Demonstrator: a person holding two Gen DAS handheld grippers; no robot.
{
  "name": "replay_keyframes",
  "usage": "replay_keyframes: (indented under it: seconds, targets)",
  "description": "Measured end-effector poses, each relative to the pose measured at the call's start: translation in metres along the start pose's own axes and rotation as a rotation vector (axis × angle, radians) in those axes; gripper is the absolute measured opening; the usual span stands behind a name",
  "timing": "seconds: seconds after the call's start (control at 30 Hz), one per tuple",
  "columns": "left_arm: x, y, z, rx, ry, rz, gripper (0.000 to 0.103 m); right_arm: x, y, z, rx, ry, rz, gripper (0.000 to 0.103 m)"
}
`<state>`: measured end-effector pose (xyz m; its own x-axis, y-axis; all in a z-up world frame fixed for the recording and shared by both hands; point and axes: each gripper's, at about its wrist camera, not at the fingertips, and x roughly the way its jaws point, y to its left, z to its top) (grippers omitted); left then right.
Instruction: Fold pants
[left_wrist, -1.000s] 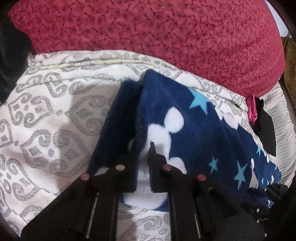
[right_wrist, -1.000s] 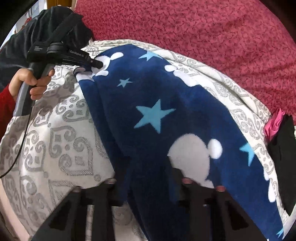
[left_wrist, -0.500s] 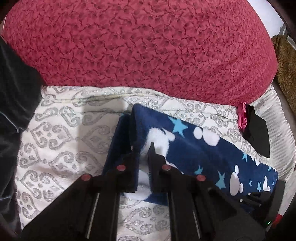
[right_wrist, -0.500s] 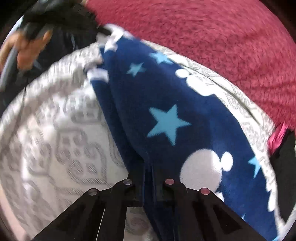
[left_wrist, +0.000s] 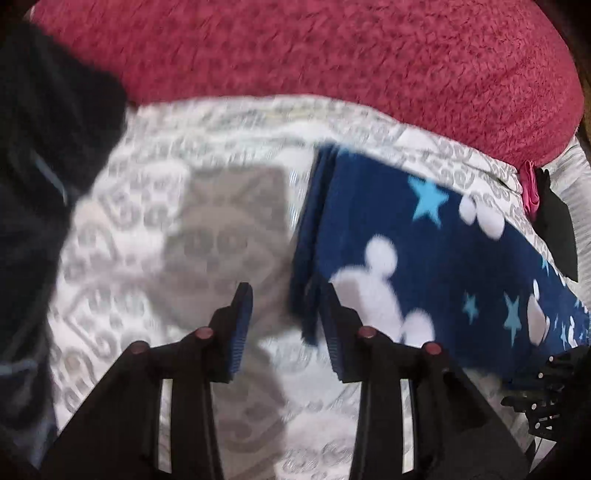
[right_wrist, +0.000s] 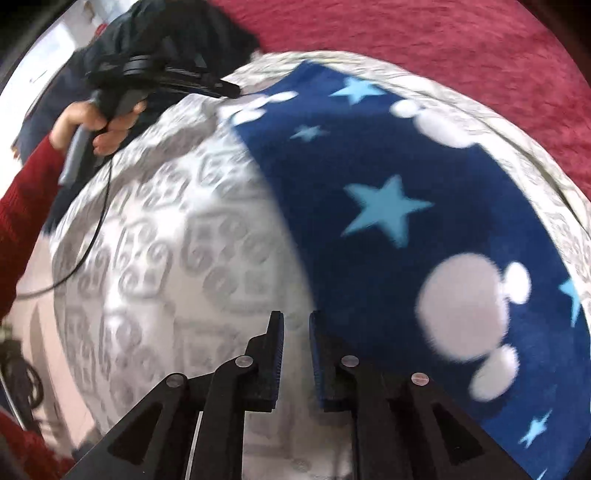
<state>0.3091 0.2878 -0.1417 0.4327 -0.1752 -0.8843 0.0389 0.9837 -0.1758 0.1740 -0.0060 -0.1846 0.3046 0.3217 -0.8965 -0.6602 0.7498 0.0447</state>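
Note:
The navy fleece pants (left_wrist: 424, 258) with light-blue stars and white mouse heads lie folded lengthwise on the patterned white-grey bed cover (left_wrist: 166, 229). My left gripper (left_wrist: 284, 295) is open and empty, its right finger beside the pants' left end. In the right wrist view the pants (right_wrist: 406, 206) stretch away to the upper left. My right gripper (right_wrist: 295, 321) is open a little and empty at the pants' near left edge. The left gripper (right_wrist: 232, 88) shows there at the far end of the pants.
A big red knitted blanket (left_wrist: 332, 55) lies along the back. A dark garment (left_wrist: 37, 147) is at the left. A pink and black item (left_wrist: 543, 206) sits at the right edge of the cover. The person's red sleeve (right_wrist: 22, 192) shows at left.
Both grippers have opened and let go of the pants, which now lie flat on the cover. Both grippers have shifted left of the pants' edge.

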Motion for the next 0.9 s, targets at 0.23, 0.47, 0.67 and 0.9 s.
replay_keyframes:
  seconds: [0.23,0.47,0.67,0.9]
  targets:
    - [-0.01,0.009,-0.019,-0.103,-0.013,-0.144,0.055,-0.025,-0.005,0.019,-0.006,-0.093,-0.014,0.04]
    - [0.012,-0.014,-0.022,-0.19,0.026,-0.283,0.036,-0.037,-0.035,0.087,0.017,-0.153,-0.082,0.044]
    - [0.004,-0.031,-0.018,-0.16,-0.144,-0.245,0.01,-0.01,-0.054,0.202,-0.044,-0.205,-0.038,0.044]
    - [0.022,-0.017,-0.028,-0.199,-0.142,-0.315,0.021,0.071,-0.033,0.274,-0.134,-0.102,0.033,0.044]
